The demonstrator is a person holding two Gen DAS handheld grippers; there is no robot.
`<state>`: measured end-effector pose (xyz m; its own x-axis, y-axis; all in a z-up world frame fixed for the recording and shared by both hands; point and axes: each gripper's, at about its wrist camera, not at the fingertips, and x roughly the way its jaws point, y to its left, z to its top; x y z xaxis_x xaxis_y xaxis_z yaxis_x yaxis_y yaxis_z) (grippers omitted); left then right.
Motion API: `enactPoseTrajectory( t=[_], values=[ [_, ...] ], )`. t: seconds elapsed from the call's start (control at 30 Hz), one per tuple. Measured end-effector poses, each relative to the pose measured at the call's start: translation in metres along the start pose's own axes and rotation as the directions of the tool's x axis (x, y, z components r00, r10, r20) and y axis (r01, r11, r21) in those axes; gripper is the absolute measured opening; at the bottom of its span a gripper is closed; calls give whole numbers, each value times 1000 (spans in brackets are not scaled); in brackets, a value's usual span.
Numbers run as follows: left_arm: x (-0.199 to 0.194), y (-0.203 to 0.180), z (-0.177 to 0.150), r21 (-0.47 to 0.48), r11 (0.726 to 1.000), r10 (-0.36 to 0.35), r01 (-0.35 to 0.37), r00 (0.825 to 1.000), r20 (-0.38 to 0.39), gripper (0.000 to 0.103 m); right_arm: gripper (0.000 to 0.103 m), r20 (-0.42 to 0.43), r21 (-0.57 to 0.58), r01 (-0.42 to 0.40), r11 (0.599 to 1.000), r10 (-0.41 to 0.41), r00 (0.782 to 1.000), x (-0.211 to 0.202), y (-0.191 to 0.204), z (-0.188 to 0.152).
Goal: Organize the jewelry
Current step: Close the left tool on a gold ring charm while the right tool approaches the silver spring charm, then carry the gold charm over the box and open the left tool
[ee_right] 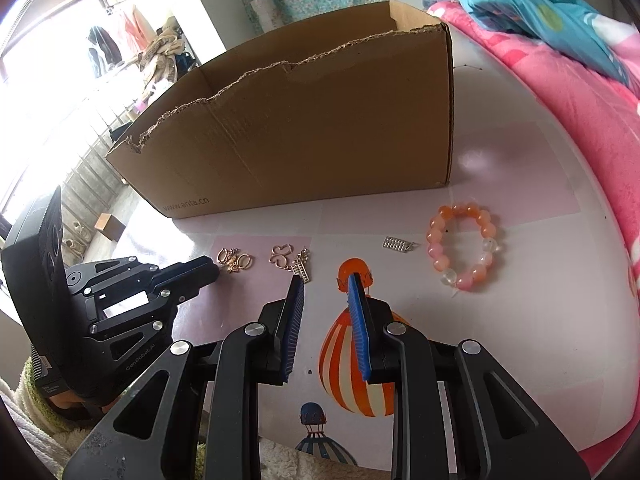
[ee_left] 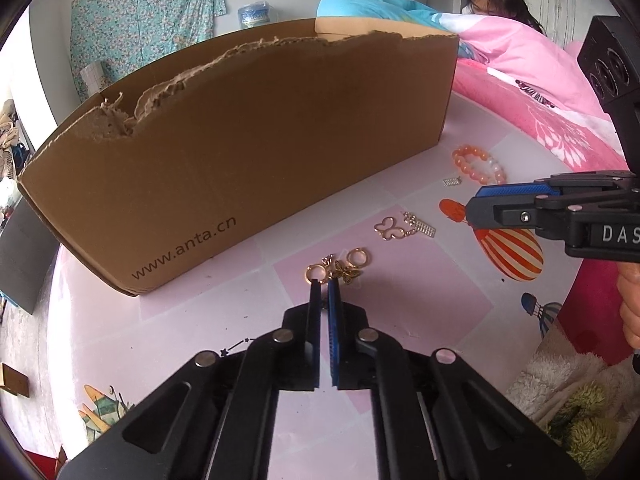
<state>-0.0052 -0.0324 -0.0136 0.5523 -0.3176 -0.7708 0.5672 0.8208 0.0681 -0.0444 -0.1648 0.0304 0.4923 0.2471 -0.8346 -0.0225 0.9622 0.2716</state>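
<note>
Left gripper (ee_left: 325, 285): jaws fully closed, tips at the gold butterfly earring cluster (ee_left: 340, 267); whether a piece is pinched cannot be told. Right gripper (ee_right: 325, 282): jaws narrowly apart, nothing between them, above the balloon print on the pink table (ee_right: 500, 312). Beyond it lie the butterfly chain charm (ee_right: 290, 261), small silver charm (ee_right: 397, 245) and orange bead bracelet (ee_right: 464, 246). Cardboard box (ee_right: 312, 128) stands toward the table's far edge.
</note>
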Motion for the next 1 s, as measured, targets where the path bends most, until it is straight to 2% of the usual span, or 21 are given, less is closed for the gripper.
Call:
enactPoseTrajectory(
  t=[0.1, 0.17, 0.23, 0.37, 0.53, 0.8, 1.0],
  values=[
    [-3, 3, -3, -22, 999, -33, 33, 999, -4, 0, 23, 6, 0, -4, 1000, 4, 1000, -1, -2, 1],
    [-7, 7, -6, -60, 995, -79, 79, 997, 6, 0, 23, 13, 1, -4, 1000, 4, 1000, -3, -3, 0],
    [-15, 12, -6, -98, 988, -116, 118, 993, 26, 0, 23, 19, 2, -3, 1000, 3, 1000, -5, -4, 1],
    [-39, 20, -1, -132, 981, -131, 144, 986, 101, 0, 23, 30, 0, 6, 1000, -6, 1000, -10, -5, -1],
    [-59, 26, 4, -128, 985, -99, 120, 983, 154, 0, 23, 35, 10, 26, 1000, -26, 999, -10, -8, -4],
    [-53, 22, -2, -114, 988, -88, 105, 986, 140, 0, 23, 48, 19, 86, 996, -86, 995, -6, -16, 0],
    [-44, 28, -3, -151, 981, -102, 120, 987, 122, 0, 23, 37, 30, 149, 988, -150, 988, 8, -21, 2]
  ],
)
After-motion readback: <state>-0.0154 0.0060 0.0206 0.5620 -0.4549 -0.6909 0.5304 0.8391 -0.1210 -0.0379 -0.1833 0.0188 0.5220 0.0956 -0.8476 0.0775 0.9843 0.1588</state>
